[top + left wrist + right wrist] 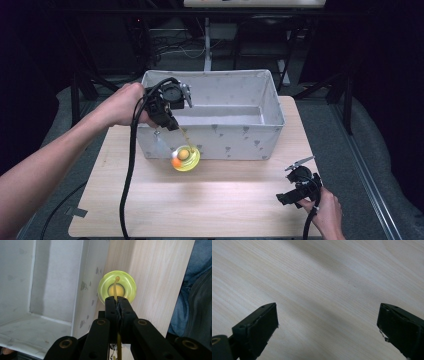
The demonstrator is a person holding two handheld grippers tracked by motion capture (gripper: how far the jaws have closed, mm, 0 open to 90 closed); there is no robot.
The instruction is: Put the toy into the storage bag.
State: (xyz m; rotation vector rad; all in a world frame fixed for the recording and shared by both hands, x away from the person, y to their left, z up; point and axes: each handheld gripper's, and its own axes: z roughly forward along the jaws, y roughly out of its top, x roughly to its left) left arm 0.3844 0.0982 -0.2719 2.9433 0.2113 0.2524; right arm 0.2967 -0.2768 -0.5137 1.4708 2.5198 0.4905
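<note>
A translucent yellow-green disc toy [186, 158] with an orange ball in its middle hangs by a thin yellowish cord in front of the white box's front wall. My left gripper [172, 125] is shut on that cord just above the disc and points down over the box's near left corner. In the left gripper view the shut jaws pinch the cord [115, 288] right above the disc toy [117, 288]. My right gripper [287, 197] rests low at the table's near right with its jaws wide apart. The right gripper [327, 325] has only bare wood between its fingers.
A white fabric box [235, 142] with a grey pattern stands at the back of the wooden table [200, 200], and its inside looks bare. The box wall [87, 290] runs close beside the toy. A black cable [127, 190] trails from the left gripper across the table's left part.
</note>
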